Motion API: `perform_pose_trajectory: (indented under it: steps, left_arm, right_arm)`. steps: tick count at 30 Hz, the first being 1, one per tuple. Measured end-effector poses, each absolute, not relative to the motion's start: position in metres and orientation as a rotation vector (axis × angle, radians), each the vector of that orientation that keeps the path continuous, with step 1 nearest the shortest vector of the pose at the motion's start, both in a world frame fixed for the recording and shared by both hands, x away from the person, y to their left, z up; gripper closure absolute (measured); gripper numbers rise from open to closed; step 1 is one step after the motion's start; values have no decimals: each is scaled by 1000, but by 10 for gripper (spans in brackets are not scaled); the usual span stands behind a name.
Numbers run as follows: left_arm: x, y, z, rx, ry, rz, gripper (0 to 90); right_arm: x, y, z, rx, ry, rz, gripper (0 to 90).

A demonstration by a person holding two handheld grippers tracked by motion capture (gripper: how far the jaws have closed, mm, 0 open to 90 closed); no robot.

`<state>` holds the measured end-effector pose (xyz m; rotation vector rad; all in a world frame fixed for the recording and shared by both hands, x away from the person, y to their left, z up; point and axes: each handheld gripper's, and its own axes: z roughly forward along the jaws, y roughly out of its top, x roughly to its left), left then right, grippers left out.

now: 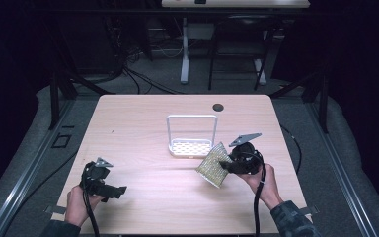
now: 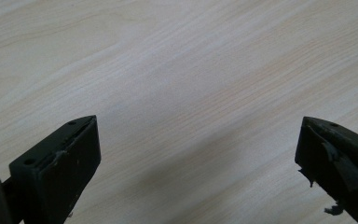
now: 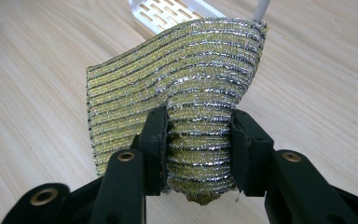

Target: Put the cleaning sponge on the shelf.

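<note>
Tool: I see my left tool (image 2: pixel 198 154) with its two black jaws spread wide apart, nothing between them.
Surface: I see pale wood-grain surface (image 2: pixel 182 70) beyond and between the jaws.
Wear: I see frayed bits on the right jaw's pad.

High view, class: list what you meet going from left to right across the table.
Left gripper → white rack → glittery scouring pad → right gripper, its fingers shut on the pad.

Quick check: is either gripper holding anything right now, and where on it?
The right gripper pinches the gold-and-silver scrubbing pad by its bunched lower edge. The left gripper is open, holding nothing.
</note>
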<state>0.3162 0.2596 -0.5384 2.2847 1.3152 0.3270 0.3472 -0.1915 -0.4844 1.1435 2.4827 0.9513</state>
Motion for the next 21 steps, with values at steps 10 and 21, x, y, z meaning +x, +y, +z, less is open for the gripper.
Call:
perform_pose_trajectory:
  steps: [10, 21]
  left_arm:
    - [316, 259, -538, 2286, 1314, 327, 2]
    - [317, 259, -539, 2289, 1315, 331, 3]
  right_arm:
    - [347, -182, -484, 1119, 2488, 951, 611]
    - [347, -171, -481, 1074, 2493, 950, 611]
